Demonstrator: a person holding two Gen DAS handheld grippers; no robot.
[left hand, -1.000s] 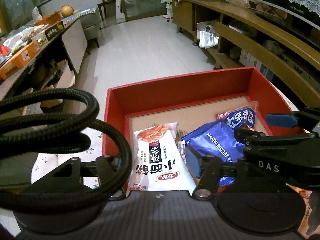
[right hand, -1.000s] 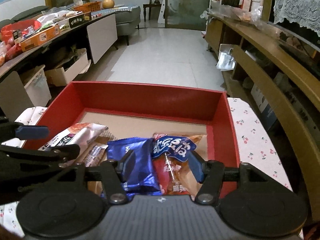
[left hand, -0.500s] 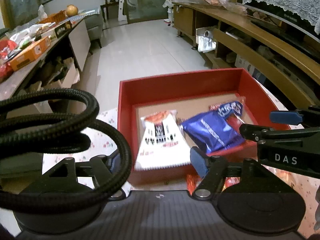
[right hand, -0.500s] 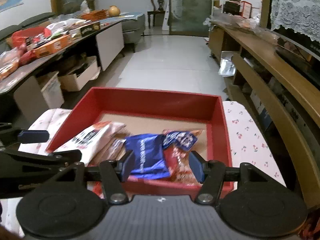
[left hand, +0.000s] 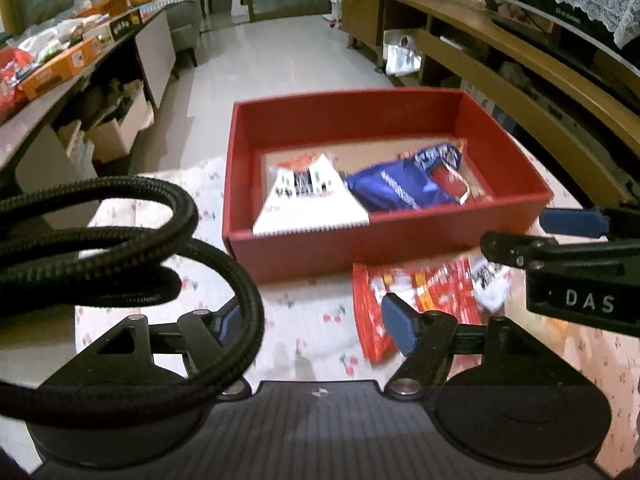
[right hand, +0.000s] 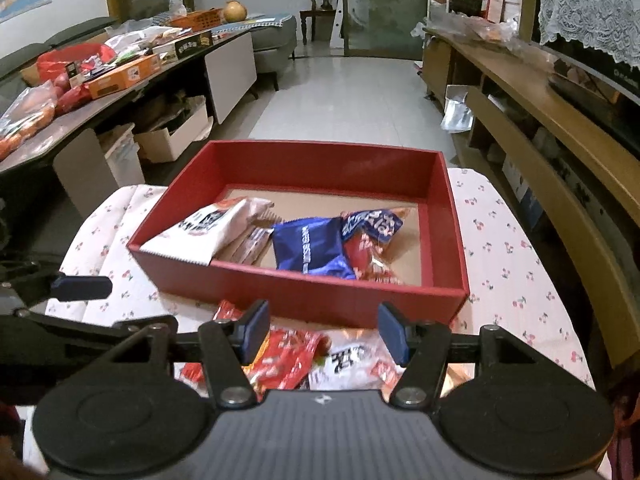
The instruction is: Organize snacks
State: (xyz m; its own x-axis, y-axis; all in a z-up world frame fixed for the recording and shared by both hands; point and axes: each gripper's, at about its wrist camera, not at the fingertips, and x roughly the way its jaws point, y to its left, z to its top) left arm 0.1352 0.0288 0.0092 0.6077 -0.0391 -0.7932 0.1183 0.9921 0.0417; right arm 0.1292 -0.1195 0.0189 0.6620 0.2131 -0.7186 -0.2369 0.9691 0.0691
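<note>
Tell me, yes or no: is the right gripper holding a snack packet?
No. The right gripper is open and empty, hovering over loose red packets lying on the tablecloth before the red box.

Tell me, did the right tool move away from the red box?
Yes. The right tool pulled back toward the person: its fingertips were over the snacks inside the red box, and now they hang short of its near wall, above loose packets on the tablecloth.
</note>
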